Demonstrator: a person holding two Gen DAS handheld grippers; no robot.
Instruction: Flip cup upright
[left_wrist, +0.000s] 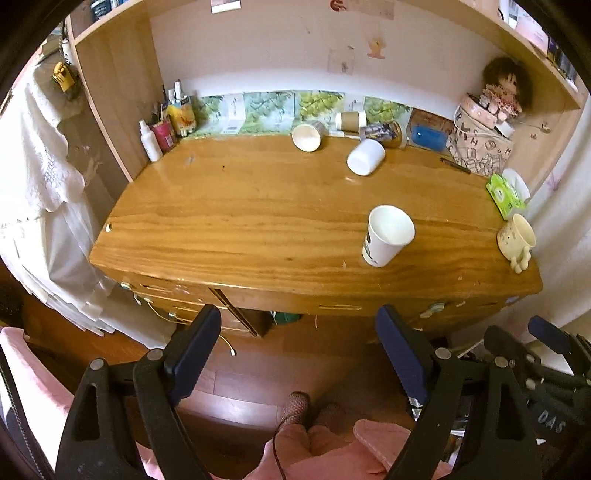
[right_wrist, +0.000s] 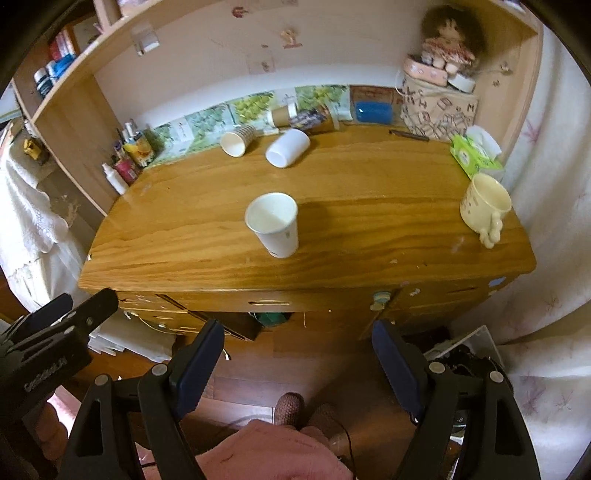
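A white paper cup (left_wrist: 388, 236) (right_wrist: 275, 223) stands upright near the front of the wooden desk (left_wrist: 240, 221) (right_wrist: 369, 229). A white plastic cup (left_wrist: 365, 157) (right_wrist: 287, 147) lies on its side farther back. A ribbed paper cup (left_wrist: 308, 136) (right_wrist: 238, 140) lies on its side beside it. A brown paper cup (left_wrist: 351, 120) (right_wrist: 282, 114) lies at the back wall. My left gripper (left_wrist: 299, 343) is open and empty, held back from the desk's front edge. My right gripper (right_wrist: 297, 350) is open and empty, also off the desk.
A cream mug (left_wrist: 517, 238) (right_wrist: 484, 206) stands at the right edge. A green tissue pack (left_wrist: 504, 194) (right_wrist: 476, 155), a patterned box with a doll (left_wrist: 484, 147) (right_wrist: 439, 107) and bottles (left_wrist: 162, 133) (right_wrist: 125, 166) line the back and sides. Drawers (right_wrist: 269, 302) sit below.
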